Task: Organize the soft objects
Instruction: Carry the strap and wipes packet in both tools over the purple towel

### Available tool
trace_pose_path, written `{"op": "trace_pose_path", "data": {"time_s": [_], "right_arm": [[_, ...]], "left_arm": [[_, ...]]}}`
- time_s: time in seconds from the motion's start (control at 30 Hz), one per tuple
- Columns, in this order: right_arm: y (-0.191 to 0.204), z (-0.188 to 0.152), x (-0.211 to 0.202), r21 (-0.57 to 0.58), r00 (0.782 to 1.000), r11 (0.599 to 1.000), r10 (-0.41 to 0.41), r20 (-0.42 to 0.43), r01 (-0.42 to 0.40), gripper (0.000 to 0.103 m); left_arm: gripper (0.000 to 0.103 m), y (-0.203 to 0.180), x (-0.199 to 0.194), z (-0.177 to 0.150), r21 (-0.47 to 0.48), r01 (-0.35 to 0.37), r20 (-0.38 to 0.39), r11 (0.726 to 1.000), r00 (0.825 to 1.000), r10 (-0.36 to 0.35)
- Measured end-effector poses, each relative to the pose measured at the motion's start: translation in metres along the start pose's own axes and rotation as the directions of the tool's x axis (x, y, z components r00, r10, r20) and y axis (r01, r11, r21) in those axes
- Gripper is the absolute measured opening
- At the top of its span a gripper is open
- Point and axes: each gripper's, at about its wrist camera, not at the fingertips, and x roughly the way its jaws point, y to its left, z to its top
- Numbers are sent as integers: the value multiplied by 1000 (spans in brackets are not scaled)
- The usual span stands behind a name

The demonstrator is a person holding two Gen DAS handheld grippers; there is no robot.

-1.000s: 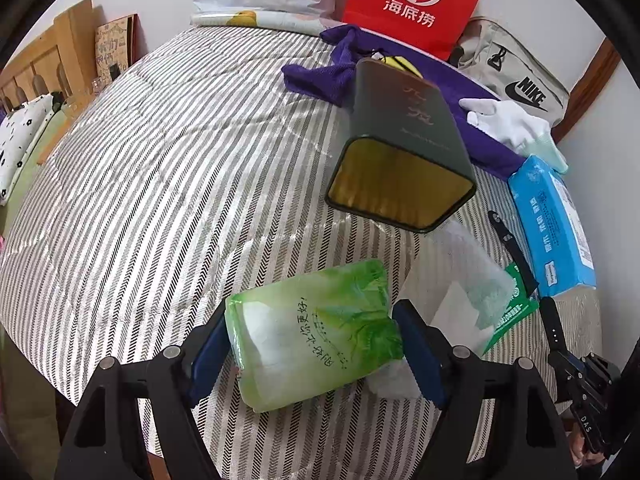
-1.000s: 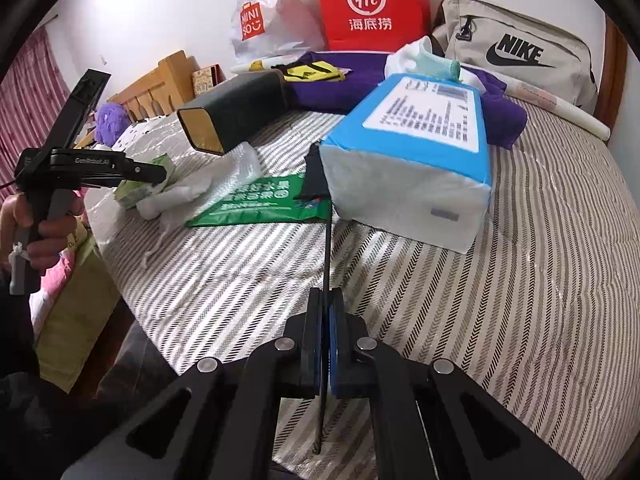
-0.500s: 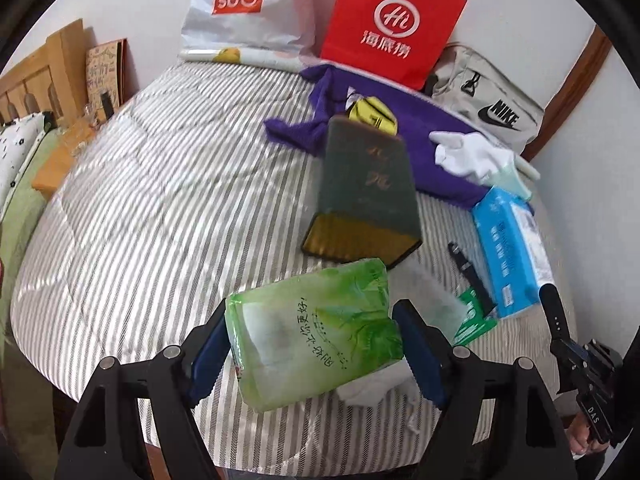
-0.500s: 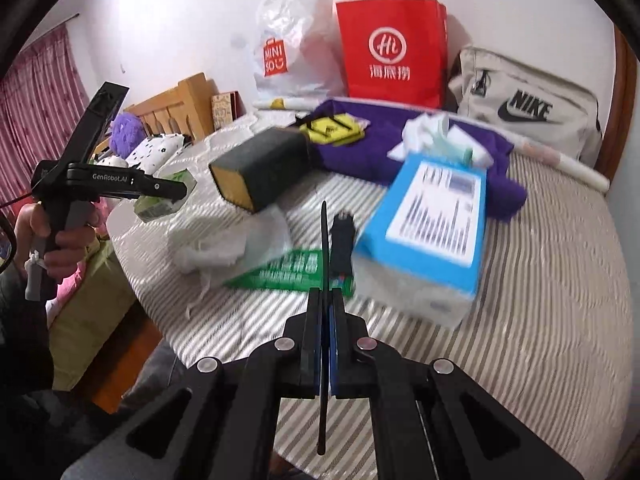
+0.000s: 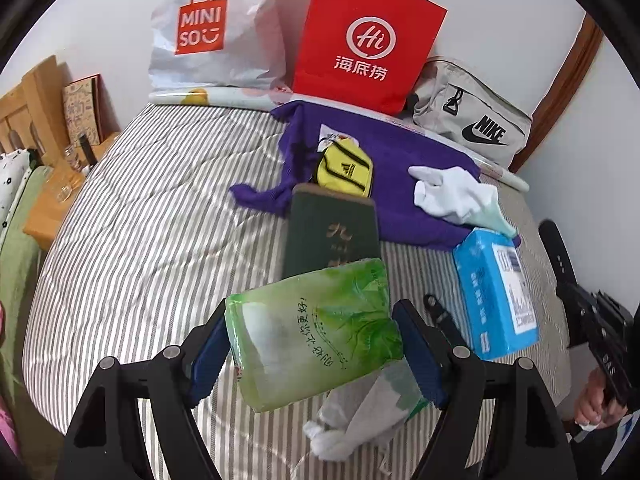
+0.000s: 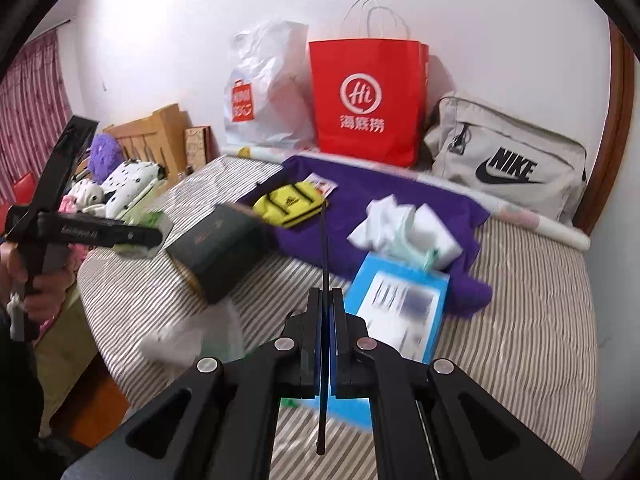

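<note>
Progress judged early: only two items off the striped bed cover (image 5: 140, 220), nothing visibly sorted into a place yet. Clamped between the wide-set jaws of the left gripper (image 5: 314, 344): green tissue pack (image 5: 316, 332), held by its two ends above the near edge of the bed. Pinched in the right gripper (image 6: 326, 308), jaws drawn together on it: thin black strip (image 6: 325, 248), standing up past the fingertips; too blurred to name.

Left to deal with, lying loose on the cover:
- One blue tissue pack (image 5: 496, 292), right side.
- One dark green box (image 5: 332, 236), on its side, mid-bed.
- One purple cloth (image 5: 400, 168), spread towards the wall.
- One yellow pouch (image 5: 344, 168), on top of that cloth.
- One white cloth bundle (image 5: 452, 192), also on the purple.
- One crumpled white wrapper (image 5: 352, 420), near the front edge.

Propped against the wall: three bags, namely one red paper bag (image 5: 368, 40), one white plastic bag (image 5: 208, 28), one grey sports bag (image 5: 472, 120). Likely destinations, though impossible to confirm.
</note>
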Motion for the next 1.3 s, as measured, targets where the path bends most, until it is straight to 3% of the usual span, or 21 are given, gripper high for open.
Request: {"op": "trace_pose_path", "data": {"time_s": [0.57, 0.93, 1.3], "right_arm": [[-75, 64, 60, 83, 990, 986, -141, -14, 142, 3], [-112, 86, 111, 94, 986, 983, -150, -72, 157, 3], [-135, 87, 160, 109, 975, 981, -142, -170, 162, 3]], "left_arm": [[77, -23, 52, 72, 20, 45, -48, 999, 998, -44], [78, -41, 89, 109, 66, 63, -80, 996, 995, -58], [78, -61, 134, 132, 102, 70, -150, 992, 987, -55]]}}
